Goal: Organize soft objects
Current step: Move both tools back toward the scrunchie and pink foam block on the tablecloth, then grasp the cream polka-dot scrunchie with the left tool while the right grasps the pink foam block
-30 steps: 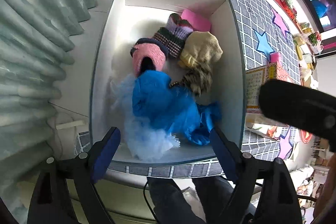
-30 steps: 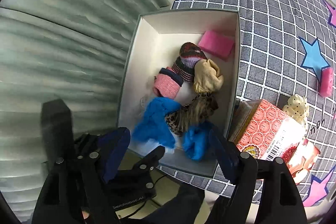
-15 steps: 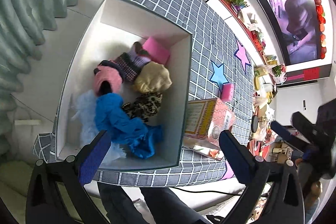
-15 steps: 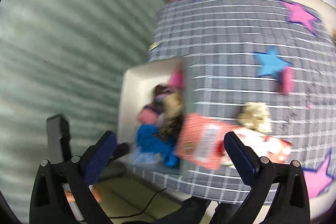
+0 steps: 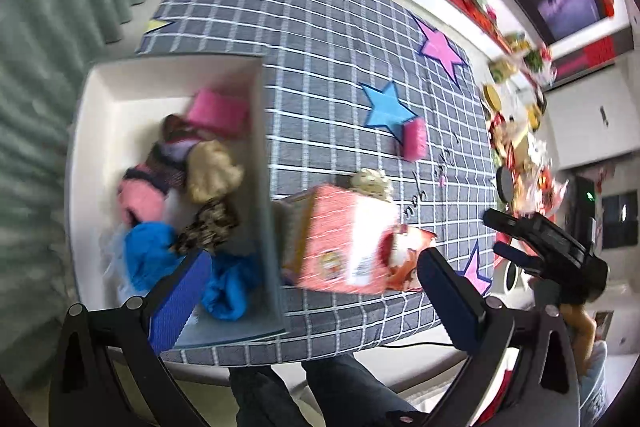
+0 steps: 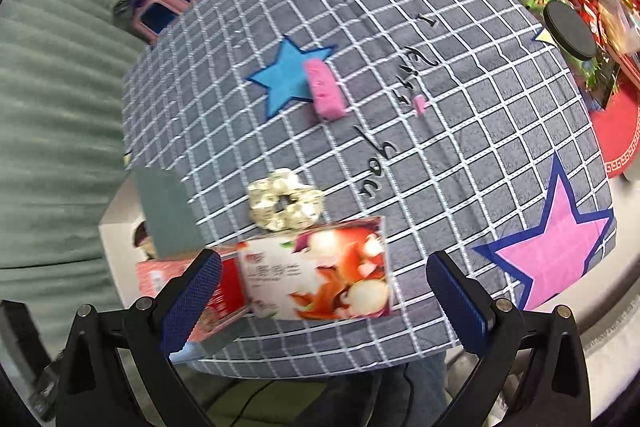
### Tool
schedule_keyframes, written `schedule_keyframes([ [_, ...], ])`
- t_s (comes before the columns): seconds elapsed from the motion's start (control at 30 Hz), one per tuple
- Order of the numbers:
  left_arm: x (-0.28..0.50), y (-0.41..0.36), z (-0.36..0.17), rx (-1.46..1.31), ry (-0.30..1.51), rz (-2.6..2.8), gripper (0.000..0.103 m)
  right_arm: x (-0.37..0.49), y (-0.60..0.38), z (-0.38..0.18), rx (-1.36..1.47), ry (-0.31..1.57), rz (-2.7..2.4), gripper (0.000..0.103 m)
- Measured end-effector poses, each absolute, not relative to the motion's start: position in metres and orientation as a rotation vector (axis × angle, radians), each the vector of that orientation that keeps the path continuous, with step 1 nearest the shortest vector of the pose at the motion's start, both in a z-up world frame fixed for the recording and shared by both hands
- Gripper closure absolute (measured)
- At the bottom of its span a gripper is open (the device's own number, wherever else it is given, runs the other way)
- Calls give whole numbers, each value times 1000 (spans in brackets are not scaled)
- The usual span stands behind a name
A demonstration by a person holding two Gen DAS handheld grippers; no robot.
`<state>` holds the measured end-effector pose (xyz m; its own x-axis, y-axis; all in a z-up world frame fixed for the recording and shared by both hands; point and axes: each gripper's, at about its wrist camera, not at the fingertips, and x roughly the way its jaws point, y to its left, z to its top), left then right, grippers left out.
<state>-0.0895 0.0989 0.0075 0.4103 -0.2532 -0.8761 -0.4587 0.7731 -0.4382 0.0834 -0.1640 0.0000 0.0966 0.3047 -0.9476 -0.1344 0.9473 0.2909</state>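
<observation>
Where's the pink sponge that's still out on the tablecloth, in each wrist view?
Left wrist: the pink sponge sits right of centre, at the lower right tip of the blue star.
Right wrist: the pink sponge is upper centre, on the right edge of the blue star.
Shared landmark: the cream scrunchie, nearer the camera, behind the red carton.
</observation>
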Motion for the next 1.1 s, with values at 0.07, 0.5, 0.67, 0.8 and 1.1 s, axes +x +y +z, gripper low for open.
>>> schedule_keyframes([
  [0.07,-74,86,9,-681,1193,138,0,92,-163,-11,132,1458,328,0],
  [0.5,-27,62,6,-643,1269,200,0,129,-93,-102,-459,1615,412,0],
  [0.67,-25,65,2,-662,1287,236,0,126,-67,-136,-627,1673,428,0],
  [0.8,-22,67,0,-673,1298,252,0,127,-49,-149,-602,1709,477,0],
  [1.1,-17,74,3,-668,1282,276,0,198,-84,-73,-4,1490,516,0],
])
